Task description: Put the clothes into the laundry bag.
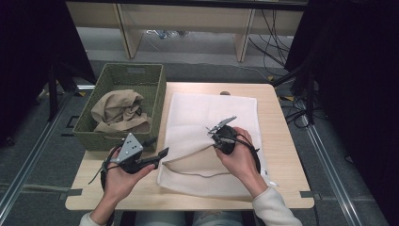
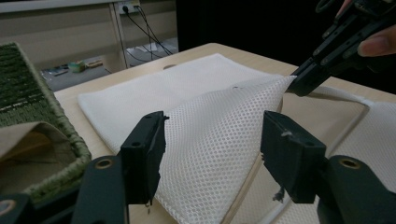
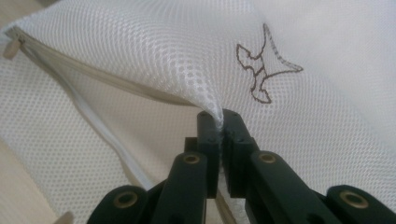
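A white mesh laundry bag (image 1: 211, 110) lies flat on the wooden table (image 1: 284, 155). My right gripper (image 1: 212, 141) is shut on the bag's upper layer and holds it pinched above the table. In the right gripper view the mesh (image 3: 140, 56) runs down between the closed jaws of the right gripper (image 3: 220, 122), beside the unzipped edge (image 3: 84, 116) and a small brown stitched mark (image 3: 261, 70). My left gripper (image 1: 163, 153) is open at the bag's left edge. Seen from the left gripper (image 2: 212, 135), the raised mesh (image 2: 215, 116) hangs beyond its jaws and touches neither.
A green woven basket (image 1: 110, 75) stands at the table's left with a crumpled beige cloth (image 1: 117, 113) inside; its rim (image 2: 70, 135) lies close to the left jaw. Shelving and cables sit beyond the far edge. Bare tabletop runs along the right side.
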